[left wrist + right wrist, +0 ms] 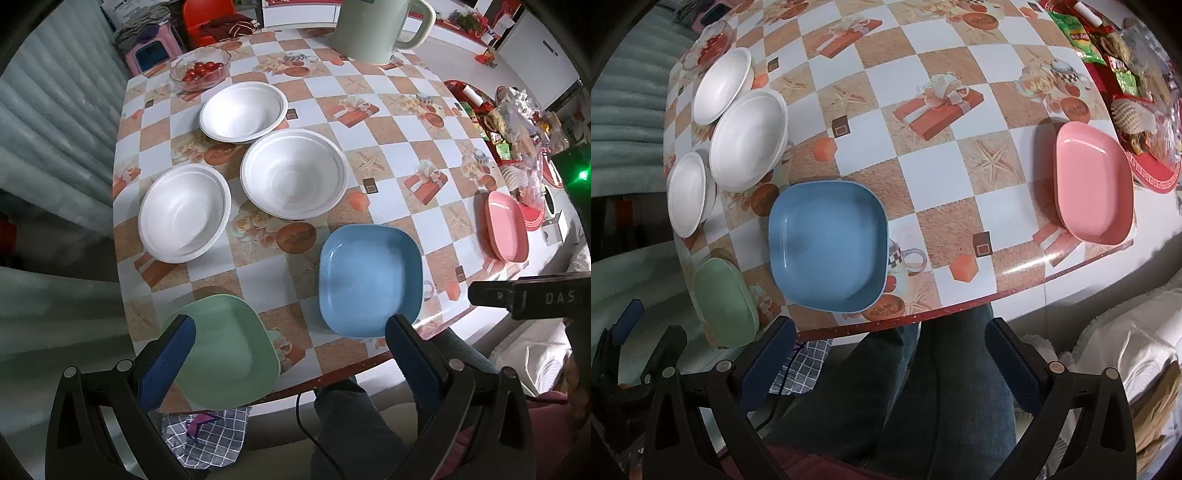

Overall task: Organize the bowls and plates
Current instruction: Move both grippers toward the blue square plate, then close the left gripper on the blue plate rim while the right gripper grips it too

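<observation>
Spread wide and holding nothing: left gripper point(291, 354), poised above the near table edge, jaws well apart. Same for right gripper point(890, 354), gaping over the lap short of the table point(960, 66), nothing between its fingers. Just ahead of the left gripper's left finger, partly under it in view: green plate point(229, 350), overhanging the near edge a little. Ahead of its right finger, close in: blue plate point(369, 280). Further out and to the left: three white bowls point(293, 173), rims near one another, apparently foam or thin plastic. Far off to the right, near the table's side edge: pink plate point(504, 225). From the right gripper, blue plate ahead-left, pink plate ahead-right and well apart, green plate off to the far left. Handling, as a judgement only: plates probably rigid plastic, light, smooth and glossy, so likely slippery on flat faces; best taken by the raised rim, one finger inside and one under the lip. Green plate's overhanging edge offers the easiest way under. Bowls likely very light and crushable if foam; gentle pinch on the rim only, not across the wall, and prone to skating over the oilcloth if nudged. Stacking probably by kind, plates on plates, bowls nested.
</observation>
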